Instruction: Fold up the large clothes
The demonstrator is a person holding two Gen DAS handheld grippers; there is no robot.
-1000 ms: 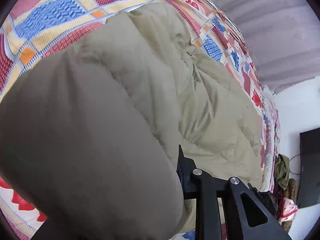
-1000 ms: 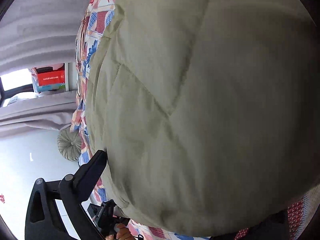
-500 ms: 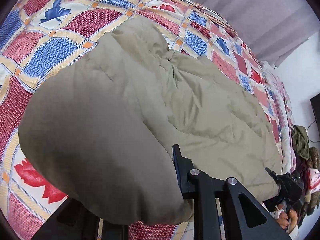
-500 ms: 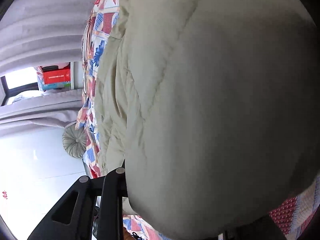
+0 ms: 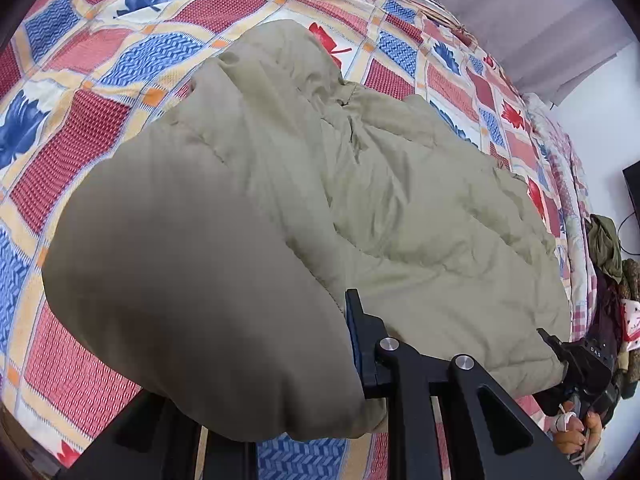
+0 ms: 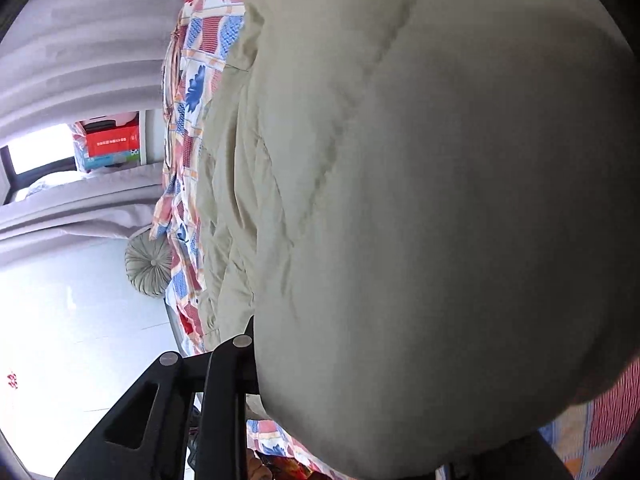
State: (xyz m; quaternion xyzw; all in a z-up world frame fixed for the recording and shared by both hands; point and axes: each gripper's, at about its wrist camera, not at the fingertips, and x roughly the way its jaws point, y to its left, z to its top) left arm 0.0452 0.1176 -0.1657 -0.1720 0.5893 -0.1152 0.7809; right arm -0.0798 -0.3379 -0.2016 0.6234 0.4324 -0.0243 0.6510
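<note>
My bed [image 5: 120,92], in its patchwork cover, carries the khaki padded coat [image 5: 360,200] sprawled across it — my left gripper [image 5: 280,408] clenches one puffy corner of that coat, my right gripper [image 6: 360,420] another fold.

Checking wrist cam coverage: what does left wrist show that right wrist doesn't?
Left wrist only: the right gripper clamped on the jacket's far edge, a hand below it, a clothes pile beside the bed. Right wrist only: a window, a red box, a round cushion. Both: the khaki padded jacket pinched in each view's own fingers, patterned bedspread, grey curtain.
</note>
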